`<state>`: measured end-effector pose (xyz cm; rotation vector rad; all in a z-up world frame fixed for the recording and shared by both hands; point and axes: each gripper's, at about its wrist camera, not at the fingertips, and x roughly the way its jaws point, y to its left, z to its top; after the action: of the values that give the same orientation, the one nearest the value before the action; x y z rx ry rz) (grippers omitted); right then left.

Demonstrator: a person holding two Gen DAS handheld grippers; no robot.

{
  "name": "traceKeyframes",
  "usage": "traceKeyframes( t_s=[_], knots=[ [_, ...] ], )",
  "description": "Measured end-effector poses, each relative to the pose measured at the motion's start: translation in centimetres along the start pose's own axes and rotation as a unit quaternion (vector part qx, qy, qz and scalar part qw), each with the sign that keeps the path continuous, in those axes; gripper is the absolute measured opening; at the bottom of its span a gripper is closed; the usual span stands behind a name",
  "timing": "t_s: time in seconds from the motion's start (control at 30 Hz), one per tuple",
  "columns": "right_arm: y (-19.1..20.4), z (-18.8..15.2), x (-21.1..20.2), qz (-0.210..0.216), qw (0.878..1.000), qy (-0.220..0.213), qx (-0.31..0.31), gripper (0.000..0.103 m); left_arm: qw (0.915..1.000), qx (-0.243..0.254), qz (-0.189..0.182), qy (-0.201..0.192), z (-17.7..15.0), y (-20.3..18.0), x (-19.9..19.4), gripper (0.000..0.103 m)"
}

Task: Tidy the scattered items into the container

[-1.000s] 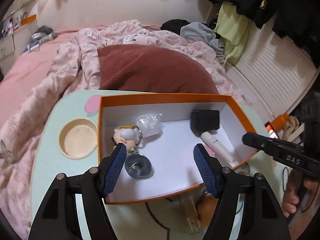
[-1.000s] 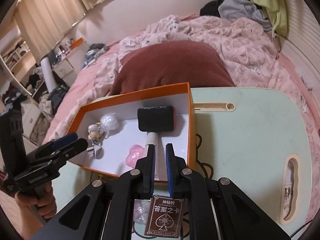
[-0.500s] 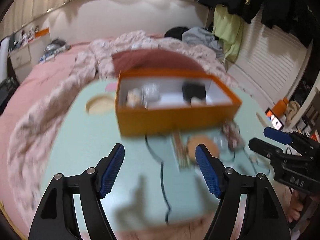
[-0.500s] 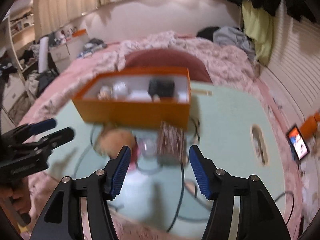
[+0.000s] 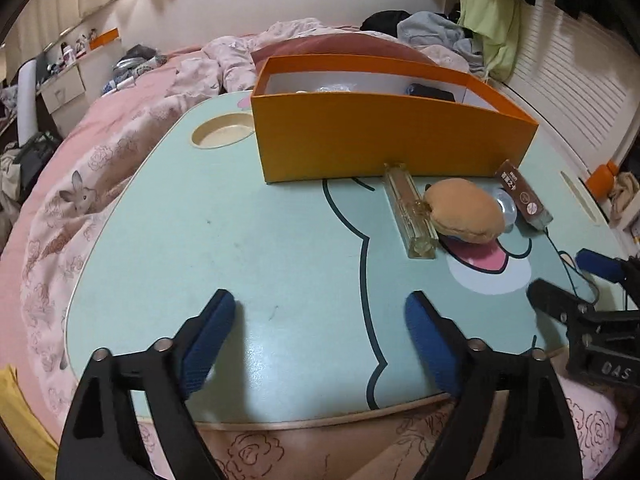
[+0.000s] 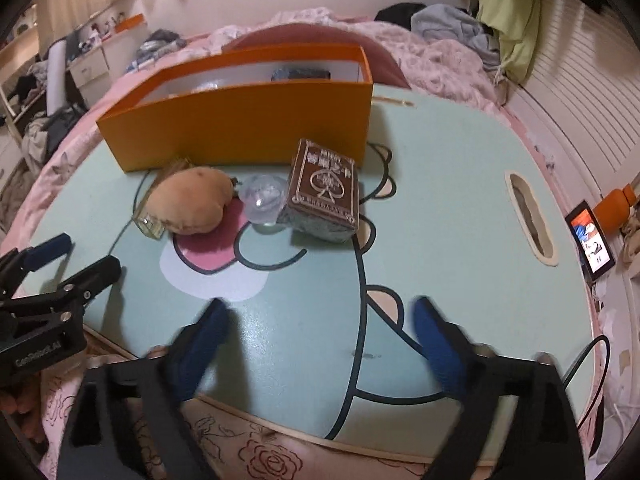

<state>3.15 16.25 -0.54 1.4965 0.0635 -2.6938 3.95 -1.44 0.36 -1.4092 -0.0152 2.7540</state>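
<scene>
- Left wrist view: fingers (image 5: 226, 312) spread wide and empty, hovering low over the near edge of the counter (image 5: 256, 240); a second ago poised over the open orange box (image 5: 384, 140), now pulled well back from it.
- Left gripper (image 5: 320, 312) freed by that retreat, so the last drop judged finished and a fresh pick due.
- Scattered items now in plain sight at 1 o'clock: clear rectangular bottle (image 5: 408, 210) touching the box's front wall, plush bun (image 5: 464, 212) just beside it, clear dome (image 5: 505, 205) behind the bun, brown card box (image 5: 524, 196) further right.
- Right wrist view: fingers (image 6: 212, 324) likewise wide apart and empty, blurred; a second ago nearly closed at the box, now backed off to the counter's near edge.
- Right gripper (image 6: 320, 320) facing the card box (image 6: 322, 196) at 12 o'clock, dome (image 6: 262, 198) touching its left side, bun (image 6: 192, 202) at 11 o'clock.
- Four items left outside; card box judged the nearest next target for the right side.
</scene>
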Motion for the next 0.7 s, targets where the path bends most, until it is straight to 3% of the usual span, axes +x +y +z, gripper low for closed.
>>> traceKeyframes(
  t_s=[0.1, 0.7],
  knots=[
    [-0.01, 0.05, 0.13, 0.001, 1.000, 0.003, -0.002, 0.103, 1.0000, -0.001, 0.002, 0.005, -0.01, -0.05, 0.20, 0.103],
    [0.27, 0.16, 0.02, 0.008, 1.000, 0.006, -0.013, 0.103, 1.0000, -0.001, 0.001, 0.007, 0.08, -0.05, 0.22, 0.103]
  ],
)
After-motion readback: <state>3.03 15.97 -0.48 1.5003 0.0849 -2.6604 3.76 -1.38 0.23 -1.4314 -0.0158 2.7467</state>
